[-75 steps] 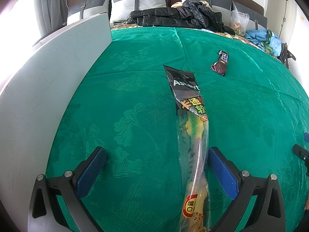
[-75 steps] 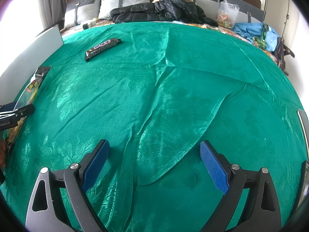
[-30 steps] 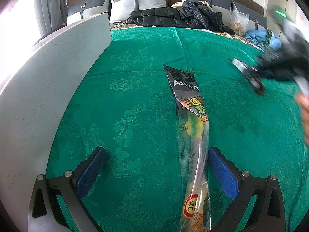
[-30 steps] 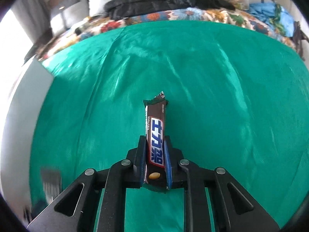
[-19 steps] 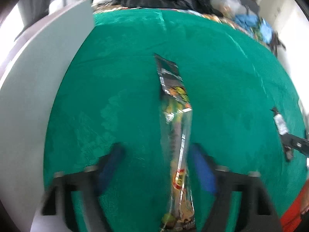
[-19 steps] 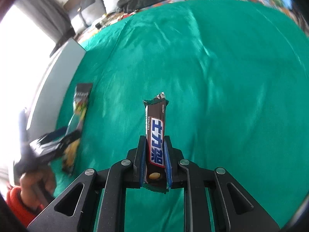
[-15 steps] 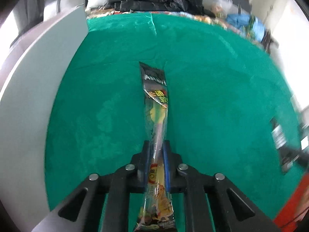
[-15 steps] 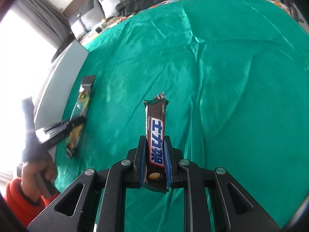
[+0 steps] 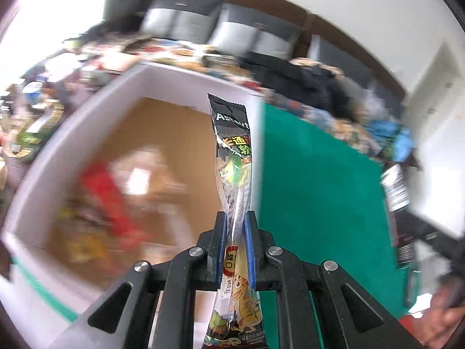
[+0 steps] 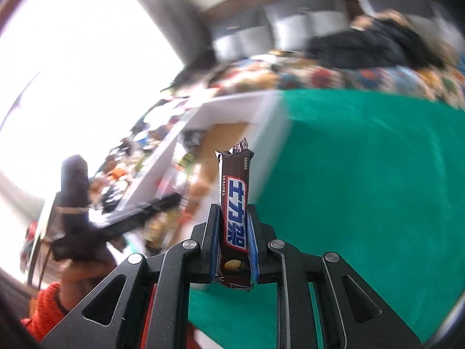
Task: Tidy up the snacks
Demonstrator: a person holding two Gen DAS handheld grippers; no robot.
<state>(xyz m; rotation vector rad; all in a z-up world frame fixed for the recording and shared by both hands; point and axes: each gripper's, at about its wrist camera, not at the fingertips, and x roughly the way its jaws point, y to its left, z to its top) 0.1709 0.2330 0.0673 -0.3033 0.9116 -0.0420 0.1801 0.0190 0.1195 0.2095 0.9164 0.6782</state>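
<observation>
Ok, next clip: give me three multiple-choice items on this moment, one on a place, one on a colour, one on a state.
1. In the left wrist view, what lies behind the long candy packet?
A. the open box
B. a sink
C. a bare floor

2. What colour is the cloth beside the box?
A. red
B. green
C. white

3. How is the right claw?
A. wide open, nothing in it
B. shut on the chocolate bar
C. shut on nothing

Answers:
1 A: the box's white walls and brown floor fill the view behind the packet held in the left claw.
2 B: the cloth is plainly green.
3 B: the blue pads press both sides of the brown wrapper.
</observation>
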